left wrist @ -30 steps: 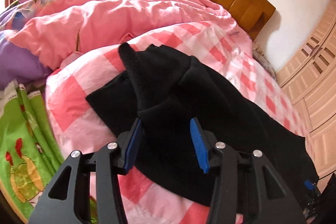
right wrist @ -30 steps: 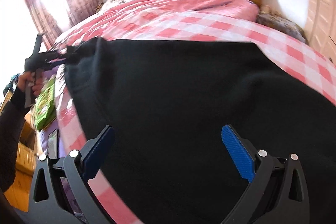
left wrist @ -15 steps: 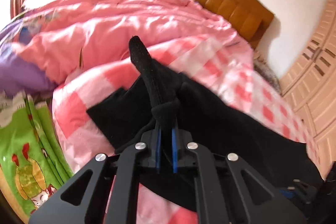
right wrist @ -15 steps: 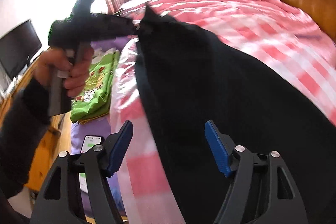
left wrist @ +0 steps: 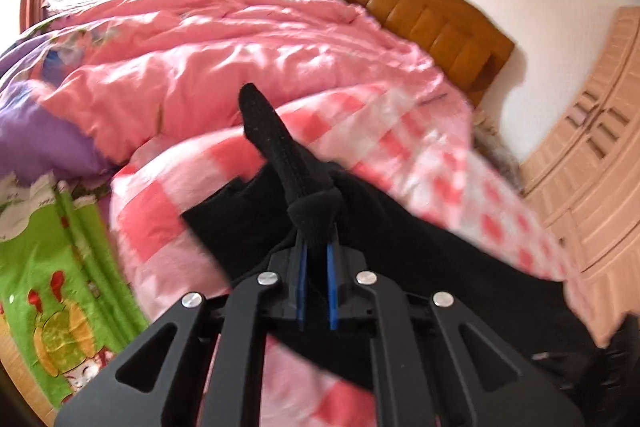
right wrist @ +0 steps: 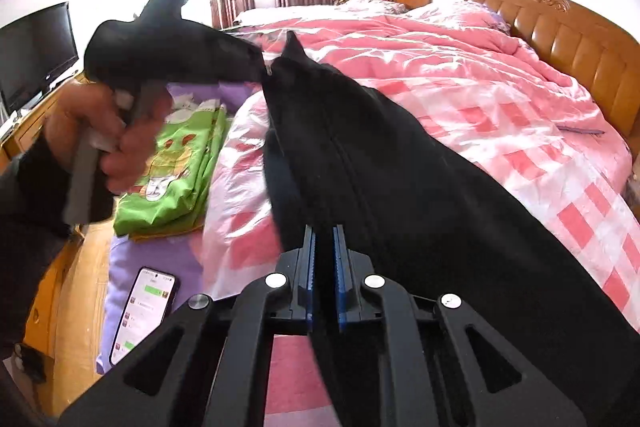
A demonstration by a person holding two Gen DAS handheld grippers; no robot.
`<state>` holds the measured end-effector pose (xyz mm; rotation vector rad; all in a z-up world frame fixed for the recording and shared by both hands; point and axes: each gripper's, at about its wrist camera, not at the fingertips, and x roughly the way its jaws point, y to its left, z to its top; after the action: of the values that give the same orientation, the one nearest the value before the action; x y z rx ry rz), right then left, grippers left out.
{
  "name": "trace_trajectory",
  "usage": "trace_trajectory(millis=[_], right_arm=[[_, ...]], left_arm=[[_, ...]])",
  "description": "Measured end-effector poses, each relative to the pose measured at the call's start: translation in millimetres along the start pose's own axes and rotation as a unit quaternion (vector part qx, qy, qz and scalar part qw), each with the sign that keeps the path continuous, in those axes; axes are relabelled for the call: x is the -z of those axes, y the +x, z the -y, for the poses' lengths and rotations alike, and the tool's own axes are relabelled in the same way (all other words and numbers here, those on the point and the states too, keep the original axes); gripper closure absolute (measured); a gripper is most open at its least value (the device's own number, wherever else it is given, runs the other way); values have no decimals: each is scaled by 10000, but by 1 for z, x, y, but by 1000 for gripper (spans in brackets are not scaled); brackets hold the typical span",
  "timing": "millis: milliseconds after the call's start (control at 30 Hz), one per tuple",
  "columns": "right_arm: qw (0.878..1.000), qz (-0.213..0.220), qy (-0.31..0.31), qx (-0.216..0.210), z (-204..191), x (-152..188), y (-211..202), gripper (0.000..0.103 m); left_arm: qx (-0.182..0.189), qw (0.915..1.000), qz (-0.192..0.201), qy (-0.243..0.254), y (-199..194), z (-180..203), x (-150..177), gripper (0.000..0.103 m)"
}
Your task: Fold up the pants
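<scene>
Black pants (left wrist: 400,251) lie along the pink checked bedspread (left wrist: 420,147). My left gripper (left wrist: 316,259) is shut on a bunched corner of the pants, which sticks up past the blue pads. In the right wrist view the pants (right wrist: 400,163) stretch from the left gripper (right wrist: 262,69), held in a hand at upper left, to my right gripper (right wrist: 324,251), which is shut on the pants' near edge. The fabric is lifted off the bed between the two.
A pink quilt (left wrist: 224,43) and a brown headboard (left wrist: 432,15) lie beyond. Green folded cloth (right wrist: 176,163) and a phone (right wrist: 144,311) sit at the bed's left edge. A TV (right wrist: 36,47) stands at left, wardrobes (left wrist: 592,155) at right.
Both grippers went from open to shut on the pants, the left first, the right in the last half second. The right view swung left. The pants' edge is now lifted.
</scene>
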<state>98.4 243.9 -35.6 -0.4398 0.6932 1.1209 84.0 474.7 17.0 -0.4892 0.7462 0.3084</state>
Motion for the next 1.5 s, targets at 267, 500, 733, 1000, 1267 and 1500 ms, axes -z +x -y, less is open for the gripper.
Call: trace_trajectory(millis=[267, 500, 733, 1000, 1267, 1500], right_arm=[[9886, -575, 648, -1234, 21, 17, 17, 24], [9926, 134, 1131, -411, 92, -16, -20, 9], [9831, -768, 1466, 782, 172, 4, 23, 10], [9790, -768, 1483, 1167, 187, 11, 14, 5], [9798, -728, 1453, 1167, 187, 18, 24, 4], [9806, -498, 1518, 1133, 184, 19, 10, 5]], left_arm=[[-1292, 9906, -434, -78, 22, -28, 31, 36], [-1354, 9849, 660, 848, -25, 30, 21, 11], [-856, 9716, -746, 2075, 81, 98, 47, 8], [-980, 9722, -676, 2016, 96, 91, 62, 3], [-969, 9739, -549, 1980, 91, 95, 67, 2], [-1125, 9734, -502, 1933, 89, 98, 66, 1]])
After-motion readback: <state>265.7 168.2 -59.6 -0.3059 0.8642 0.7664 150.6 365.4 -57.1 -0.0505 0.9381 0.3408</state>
